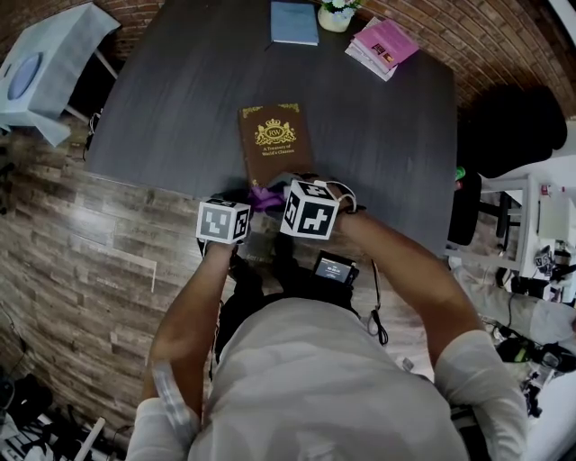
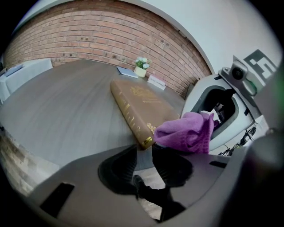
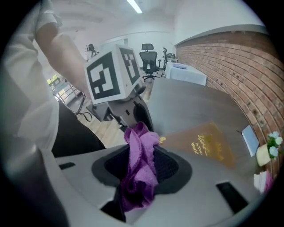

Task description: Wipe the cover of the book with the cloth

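Note:
A brown book with gold print lies closed on the dark grey table, near its front edge. My left gripper is at the book's near left corner, which sits between its fingertips and fills the gap. My right gripper is shut on a bunched purple cloth. It holds the cloth over the book's near edge, just right of the left gripper. The cloth shows between the two marker cubes in the head view and hangs over the near cover in the left gripper view.
At the table's far edge lie a blue book, a stack of pink books and a small flower pot. A pale covered table stands to the left and a black chair to the right. Brick wall lies behind.

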A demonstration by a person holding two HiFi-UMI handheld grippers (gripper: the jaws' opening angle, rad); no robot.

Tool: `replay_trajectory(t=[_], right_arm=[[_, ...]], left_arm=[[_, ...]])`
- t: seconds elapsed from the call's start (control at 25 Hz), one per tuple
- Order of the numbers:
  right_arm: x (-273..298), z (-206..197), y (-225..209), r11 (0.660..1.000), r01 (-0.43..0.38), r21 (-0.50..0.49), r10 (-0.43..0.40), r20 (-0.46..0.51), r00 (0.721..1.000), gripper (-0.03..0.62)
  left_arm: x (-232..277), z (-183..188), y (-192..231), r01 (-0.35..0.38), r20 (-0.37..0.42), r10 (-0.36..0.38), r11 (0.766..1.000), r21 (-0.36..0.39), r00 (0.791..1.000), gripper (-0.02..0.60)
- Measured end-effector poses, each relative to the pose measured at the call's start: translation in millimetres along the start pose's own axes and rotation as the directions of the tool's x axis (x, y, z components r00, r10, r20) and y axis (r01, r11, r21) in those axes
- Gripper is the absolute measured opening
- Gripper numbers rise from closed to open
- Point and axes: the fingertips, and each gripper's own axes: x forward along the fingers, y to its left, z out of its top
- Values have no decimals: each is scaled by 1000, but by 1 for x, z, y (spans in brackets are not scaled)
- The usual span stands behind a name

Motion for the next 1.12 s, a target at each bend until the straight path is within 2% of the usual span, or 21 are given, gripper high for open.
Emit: replay_trajectory(t=[0.12, 0.24, 0.32, 0.4, 0.44, 0.48, 0.52, 0.6, 0.64, 0.68, 0.72, 0.76, 0.8, 0.84, 0.96, 1.12], right_arm=[[-9, 0, 13, 999, -38, -6, 39, 20, 999, 158], [-21, 5, 14, 1000, -26, -9, 26, 57, 998, 159], [-29, 12, 6, 1000, 24, -10, -23, 89, 996, 160], [-37, 19, -7, 993, 115, -17, -112, 116, 987, 160], [-41, 21, -16, 985, 169, -20, -165, 125, 978, 160], [-44, 23, -24, 975, 222, -22, -217, 133, 967, 161], [-46, 25, -31, 963, 270, -22, -265, 138, 954, 161], [-48, 28, -42, 939, 344, -19, -338, 145, 930, 163], [-47, 30, -45, 929, 370, -18, -363, 148, 920, 163], [-47, 31, -48, 921, 389, -20, -382, 151, 912, 163], [-46, 33, -49, 915, 404, -25, -396, 155, 905, 164], [-45, 34, -49, 910, 414, -31, -404, 159, 901, 164], [-44, 36, -49, 907, 420, -37, -409, 166, 897, 165], [-43, 38, -48, 905, 424, -43, -411, 175, 895, 166], [-42, 45, -42, 898, 434, -69, -414, 201, 888, 167], [-38, 50, -33, 894, 435, -105, -406, 219, 887, 180]], left_arm=[[-7, -4, 4, 7, 18, -7, 1000, -20, 1000, 115], [-22, -5, 16, 10, 61, -6, 997, -74, 998, 115], [-34, -4, 26, 27, 111, -11, 990, -139, 994, 115], [-48, 0, 32, 88, 197, -40, 966, -245, 980, 115], [-55, 5, 32, 149, 261, -67, 939, -310, 963, 115], [-63, 11, 30, 229, 337, -99, 899, -374, 936, 115], [-70, 19, 25, 319, 416, -131, 848, -423, 900, 126], [-84, 36, 12, 473, 545, -183, 752, -458, 818, 170], [-89, 43, 3, 522, 583, -200, 720, -458, 788, 179], [-92, 48, -7, 557, 606, -219, 697, -451, 765, 201], [-95, 54, -18, 588, 623, -245, 685, -431, 743, 221], [-96, 62, -28, 610, 633, -277, 686, -396, 723, 245], [-96, 68, -38, 621, 634, -308, 698, -357, 709, 264], [-96, 73, -44, 622, 627, -330, 712, -326, 706, 278], [-90, 78, -50, 598, 589, -347, 742, -304, 730, 301], [-84, 81, -45, 588, 576, -339, 742, -323, 744, 301]])
